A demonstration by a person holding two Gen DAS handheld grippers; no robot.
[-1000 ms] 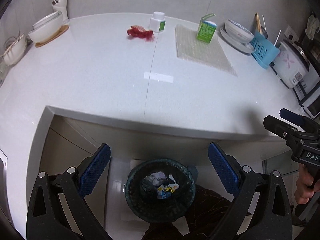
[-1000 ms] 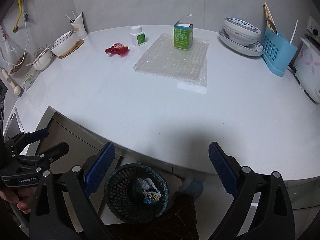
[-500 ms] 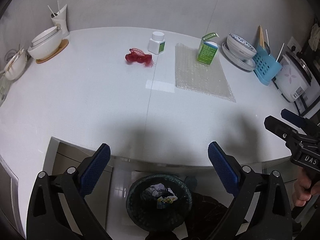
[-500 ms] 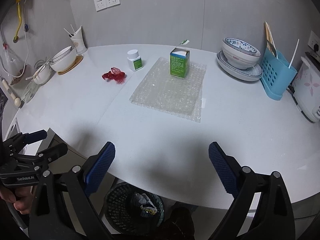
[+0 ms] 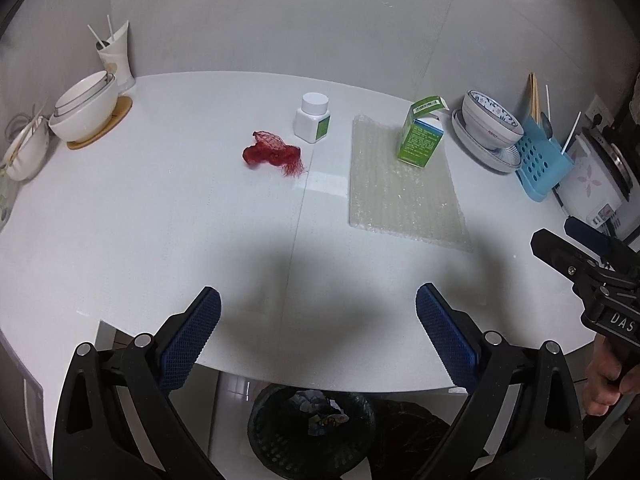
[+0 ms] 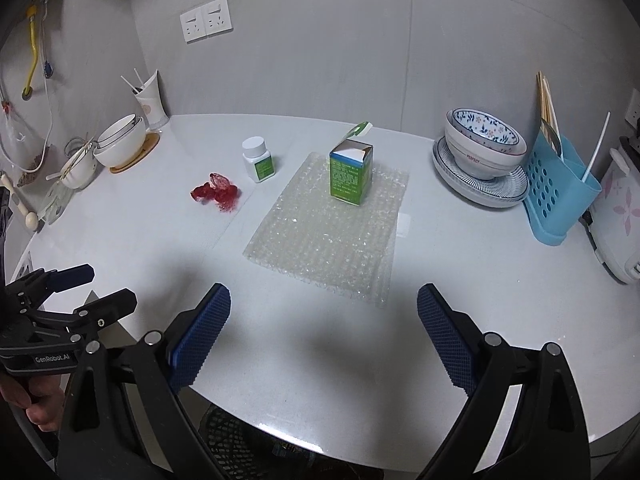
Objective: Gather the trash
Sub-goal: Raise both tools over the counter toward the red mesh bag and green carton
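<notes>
Fingers of my left gripper point(image 5: 318, 334) and right gripper point(image 6: 324, 334) gape wide, holding nothing, over the white tabletop's point(image 5: 160, 220) near edge. Crumpled red mesh netting point(image 5: 272, 153) lies mid-tabletop beside a white pill bottle point(image 5: 313, 118); the green carton point(image 6: 351, 174) stands on bubble wrap point(image 6: 328, 236).

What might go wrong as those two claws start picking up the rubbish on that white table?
The open green carton stands on the bubble wrap, so pulling the sheet first could tip it. The red mesh scrap is flimsy and lies close to the white bottle, so a wide-open left gripper might knock it. The bin is mostly hidden under the table edge, so drops could miss.
</notes>
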